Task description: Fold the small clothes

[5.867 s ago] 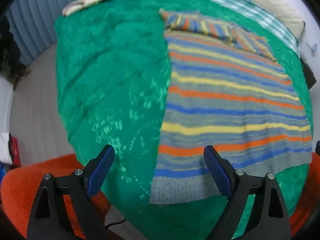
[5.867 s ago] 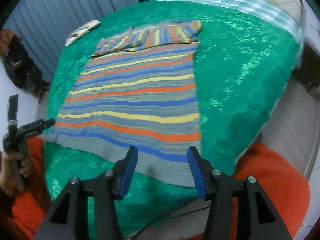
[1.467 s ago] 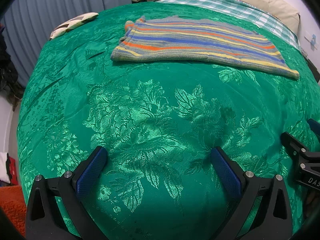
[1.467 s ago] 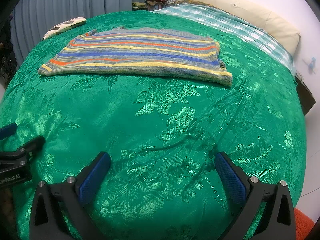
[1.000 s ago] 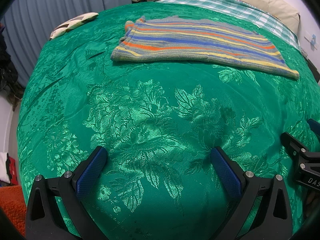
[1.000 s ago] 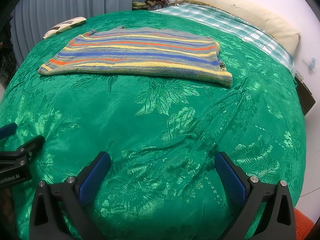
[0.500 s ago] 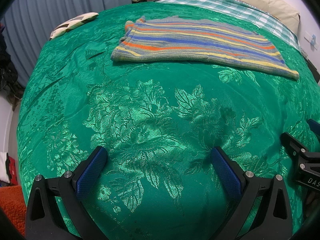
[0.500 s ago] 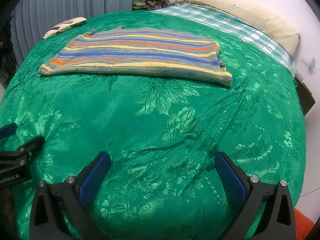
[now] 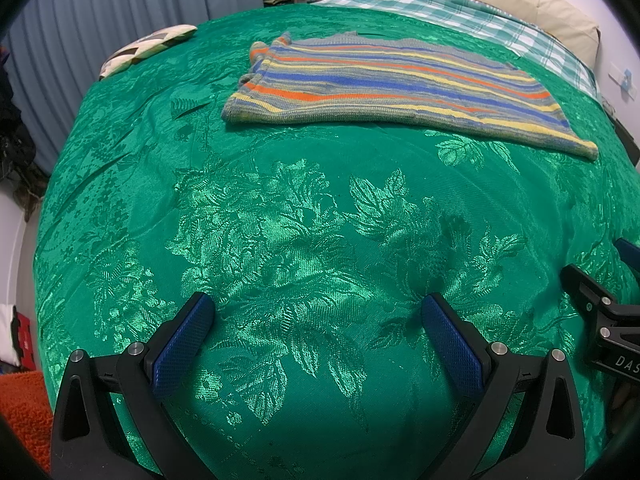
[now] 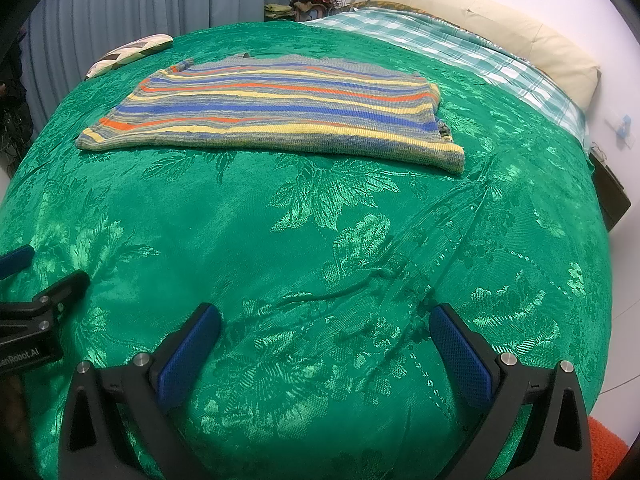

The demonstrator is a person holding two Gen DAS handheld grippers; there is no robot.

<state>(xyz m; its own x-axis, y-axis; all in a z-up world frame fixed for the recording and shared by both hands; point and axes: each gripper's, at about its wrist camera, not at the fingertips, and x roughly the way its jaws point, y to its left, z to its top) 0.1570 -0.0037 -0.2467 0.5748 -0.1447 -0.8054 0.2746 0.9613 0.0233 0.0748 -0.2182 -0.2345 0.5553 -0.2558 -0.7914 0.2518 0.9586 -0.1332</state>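
A striped knit garment (image 9: 392,88) (image 10: 276,108) with blue, orange, yellow and grey bands lies folded into a long flat rectangle on the far part of the green bedspread (image 9: 304,240) (image 10: 280,240). My left gripper (image 9: 316,324) is open over bare bedspread well short of it, with nothing between its fingers. My right gripper (image 10: 326,334) is open too, also over bare bedspread near the front. Each gripper shows at the edge of the other's view: right gripper (image 9: 600,312), left gripper (image 10: 36,312).
A patterned cushion (image 9: 148,50) (image 10: 128,54) lies at the far left bed edge. A checked blanket (image 10: 460,52) and a cream pillow (image 10: 500,28) are at the head. Grey curtains (image 9: 120,12) hang behind. An orange rug (image 9: 24,412) is on the floor.
Since 5.9 s ago the garment went from spread out near the front edge to folded and lying farther back. Over the last second nothing has visibly moved.
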